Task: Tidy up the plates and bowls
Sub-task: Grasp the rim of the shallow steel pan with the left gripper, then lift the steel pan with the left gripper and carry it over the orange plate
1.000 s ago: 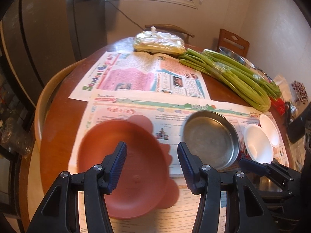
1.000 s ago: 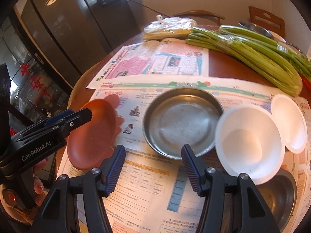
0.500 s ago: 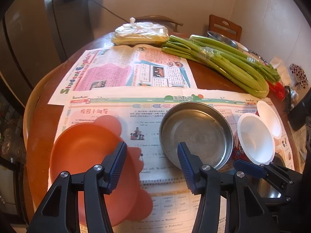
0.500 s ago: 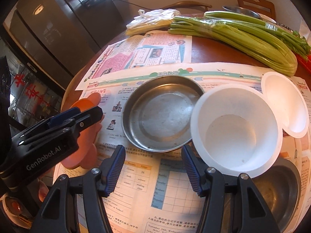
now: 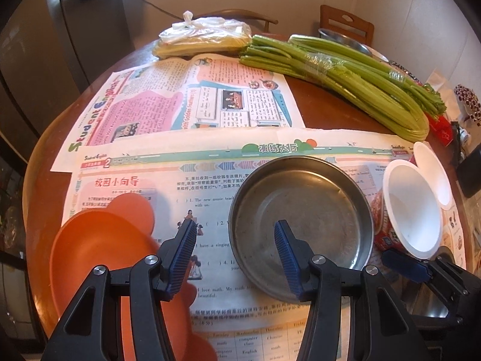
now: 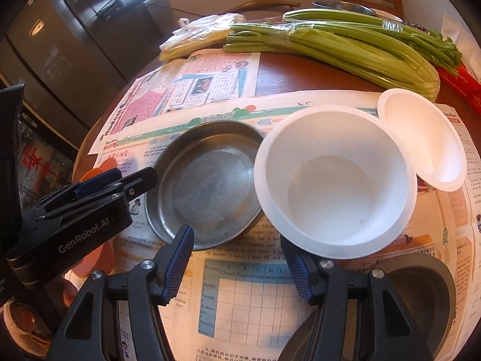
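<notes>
Left wrist: metal pan [image 5: 300,210] upright, round.

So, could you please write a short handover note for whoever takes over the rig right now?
Left gripper: open, holding nothing, over the newspaper between the orange plastic plate and the round steel pan.
Right gripper: open, holding nothing, just short of the large white foam bowl.
The smaller white foam bowl sits behind the large one; a grey metal bowl lies at the near right edge.
Done: nothing stacked yet; every dish lies separate on the newspaper.
Left: gather the plates and bowls into sorted stacks.
</notes>
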